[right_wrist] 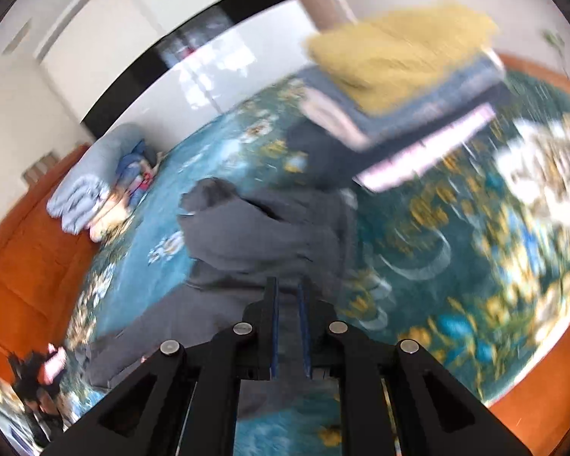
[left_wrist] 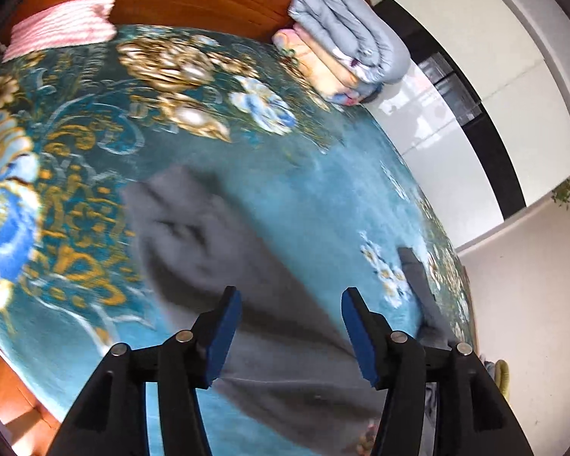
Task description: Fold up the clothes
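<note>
No writing can be read. A grey garment (left_wrist: 224, 250) is spread on the floral blanket (left_wrist: 76, 174) (near its edge). The left gripper (left_wrist: 290, 334) is held wide open above it; the right gripper (right_wrist: 288, 296) is pinched on its cloth.

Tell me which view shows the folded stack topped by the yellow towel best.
The right wrist view. The folded stack sits on the floral bedspread beyond the grey garment, yellow towel on top, though motion-blurred. The left wrist view barely shows it: only a yellowish sliver at its right edge, which I cannot identify for certain.
</note>
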The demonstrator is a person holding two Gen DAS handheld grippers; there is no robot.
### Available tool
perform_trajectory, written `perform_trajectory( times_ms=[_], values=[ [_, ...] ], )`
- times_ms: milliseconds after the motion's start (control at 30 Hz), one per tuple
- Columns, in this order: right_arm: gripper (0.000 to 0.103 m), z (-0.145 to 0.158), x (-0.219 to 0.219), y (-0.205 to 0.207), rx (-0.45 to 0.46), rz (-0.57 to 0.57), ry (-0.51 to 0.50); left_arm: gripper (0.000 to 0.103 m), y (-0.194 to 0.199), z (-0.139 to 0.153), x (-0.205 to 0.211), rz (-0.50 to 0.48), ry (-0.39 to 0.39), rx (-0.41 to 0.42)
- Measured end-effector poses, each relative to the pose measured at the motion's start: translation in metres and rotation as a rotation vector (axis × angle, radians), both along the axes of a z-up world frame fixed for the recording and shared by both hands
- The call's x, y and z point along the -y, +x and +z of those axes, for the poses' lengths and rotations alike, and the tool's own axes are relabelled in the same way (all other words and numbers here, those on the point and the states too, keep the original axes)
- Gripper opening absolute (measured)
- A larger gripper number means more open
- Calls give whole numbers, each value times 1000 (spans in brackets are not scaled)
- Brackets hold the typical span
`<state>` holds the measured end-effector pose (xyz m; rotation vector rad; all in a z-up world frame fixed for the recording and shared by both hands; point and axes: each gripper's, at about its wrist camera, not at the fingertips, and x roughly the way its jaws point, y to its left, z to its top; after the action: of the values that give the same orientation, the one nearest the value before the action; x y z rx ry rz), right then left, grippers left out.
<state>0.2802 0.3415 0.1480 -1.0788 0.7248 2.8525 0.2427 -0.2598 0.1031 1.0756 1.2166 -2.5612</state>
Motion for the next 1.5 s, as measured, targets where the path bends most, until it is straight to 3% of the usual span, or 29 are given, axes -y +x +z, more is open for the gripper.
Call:
perform_trajectory(
  times_ms=[33,133,300,367,433,467,533,667,767,867,900,967,1067,1133,1233,1367,1500],
  values=[
    [13,7,14,-10,-5,32,29,65,-7,2,-11,-8,-11,6],
    [43,23,62,-47,-12,140,109,67,-31,4,-37,4,-47,24],
    [46,23,157,-136,37,361,255,67,-69,-3,-54,98,-33,102],
    [46,14,192,-175,77,404,341,67,-79,-2,-59,125,10,100],
    [54,2,217,-210,106,430,410,72,-84,-1,-66,110,-12,48],
    [57,-4,229,-229,121,442,445,73,-85,-3,-70,115,-54,75],
    [57,-19,253,-267,151,467,526,73,-86,-9,-77,129,-113,134],
    [57,-61,285,-331,199,480,740,74,-85,-15,-83,58,-46,122],
    [57,-96,294,-371,251,452,891,74,-78,-6,-80,83,-95,112],
    [56,-123,289,-400,305,396,971,74,-74,-5,-74,98,-84,106],
    [42,-129,285,-407,328,373,977,74,-72,-4,-72,104,-79,104],
    [18,-134,275,-417,372,319,964,74,-70,-4,-69,114,-69,101],
    [12,-114,262,-413,341,263,853,74,-69,-6,-64,131,-49,103],
    [12,-92,264,-404,299,285,808,74,-67,-8,-61,143,-35,102],
    [11,-51,279,-380,220,384,732,74,-62,-12,-54,160,-7,101],
    [11,18,311,-332,112,590,502,74,-52,-15,-41,194,38,95],
    [11,68,348,-297,51,791,238,74,-36,-13,-23,253,74,67]
  ],
)
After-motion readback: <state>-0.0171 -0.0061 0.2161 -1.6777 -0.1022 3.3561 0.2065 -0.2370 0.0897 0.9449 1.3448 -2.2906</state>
